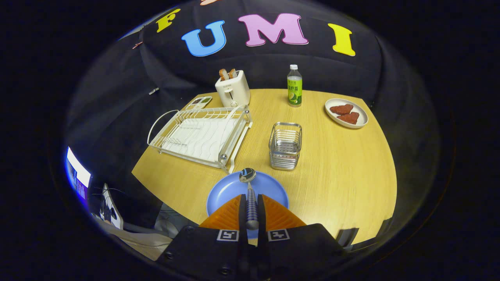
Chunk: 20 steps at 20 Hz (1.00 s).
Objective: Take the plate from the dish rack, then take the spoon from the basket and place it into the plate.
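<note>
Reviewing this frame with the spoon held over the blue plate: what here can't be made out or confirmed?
- Blue plate: its near part is covered by the gripper fingers in the gripper view.
- Spoon: whether its bowl touches the plate or hangs above it cannot be told; part of the handle sits hidden between the fingers.
- Bottle: label too small to read.
- Basket: its far inner wall is hidden by the near rim.

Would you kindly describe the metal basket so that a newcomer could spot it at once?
Start at the wooden table. Near its middle, right of the white dish rack and just beyond the blue plate over which the gripper holds the spoon, stands the basket. It is the one shiny, slatted, open-topped box.
</note>
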Tool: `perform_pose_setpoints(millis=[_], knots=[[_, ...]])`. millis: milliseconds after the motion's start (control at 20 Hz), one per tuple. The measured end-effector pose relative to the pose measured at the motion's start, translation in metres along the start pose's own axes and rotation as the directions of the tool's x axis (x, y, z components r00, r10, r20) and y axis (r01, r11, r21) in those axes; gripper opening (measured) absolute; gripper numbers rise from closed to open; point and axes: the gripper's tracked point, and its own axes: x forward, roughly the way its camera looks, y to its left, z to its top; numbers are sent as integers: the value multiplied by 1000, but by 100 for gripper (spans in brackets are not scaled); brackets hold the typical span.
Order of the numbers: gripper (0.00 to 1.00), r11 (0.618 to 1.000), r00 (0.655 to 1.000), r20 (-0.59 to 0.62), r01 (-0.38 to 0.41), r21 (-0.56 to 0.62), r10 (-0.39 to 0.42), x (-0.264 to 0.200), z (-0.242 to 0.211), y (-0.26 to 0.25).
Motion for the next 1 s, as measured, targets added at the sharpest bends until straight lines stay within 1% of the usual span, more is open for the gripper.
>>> perform_pose_setpoints(millis=[200, 400, 550, 600, 650, 700, 800, 1000], knots=[[12, 1000, 1000, -19, -8, 15, 8, 28, -22, 3], [12, 999, 999, -15, -39, 35, 40, 43, -35, 9], [12, 999, 999, -35, -38, 27, 39, 49, -49, 7], [13, 999, 998, -46, -40, 32, 41, 58, -53, 0], [13, 999, 997, -72, -38, 36, 41, 60, -60, -1], [15, 999, 995, -95, -35, 38, 38, 63, -68, -2], [16, 1000, 991, -134, -13, 29, 17, 57, -80, -1], [18, 1000, 986, -168, 21, -1, -21, 64, -93, -8]])
